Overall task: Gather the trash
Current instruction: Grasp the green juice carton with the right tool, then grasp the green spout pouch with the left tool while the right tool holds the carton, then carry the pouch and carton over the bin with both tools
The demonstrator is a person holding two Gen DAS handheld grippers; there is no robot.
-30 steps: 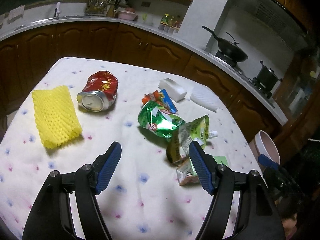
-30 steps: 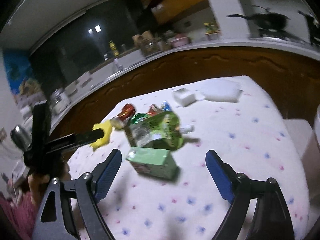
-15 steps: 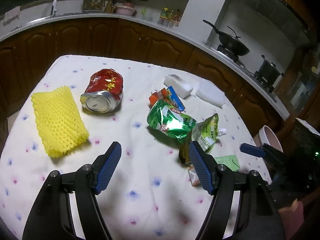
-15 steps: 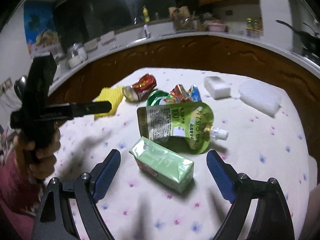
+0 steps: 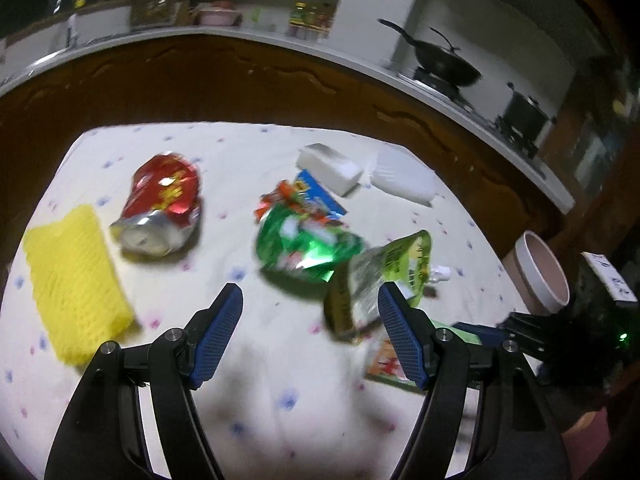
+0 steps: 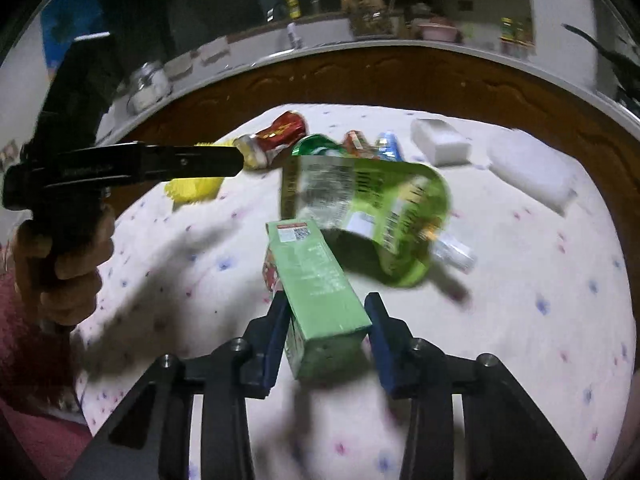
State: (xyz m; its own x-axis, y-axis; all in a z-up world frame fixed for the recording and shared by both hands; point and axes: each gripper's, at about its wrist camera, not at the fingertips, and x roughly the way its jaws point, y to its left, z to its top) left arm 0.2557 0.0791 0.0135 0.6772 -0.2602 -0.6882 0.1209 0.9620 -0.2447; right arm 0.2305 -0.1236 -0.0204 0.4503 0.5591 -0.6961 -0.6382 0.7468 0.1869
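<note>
Right tool around the green carton, left tool wide above the table.

The right tool (image 6: pixel 326 320) has its fingers narrow on both sides of the green carton (image 6: pixel 320 292), which lies on the table (image 6: pixel 540 280); if they press it I cannot tell. The left tool (image 5: pixel 308 328) is wide, holding nothing, near the green pouch (image 5: pixel 380 280) and crushed red can (image 5: pixel 164 204).
</note>
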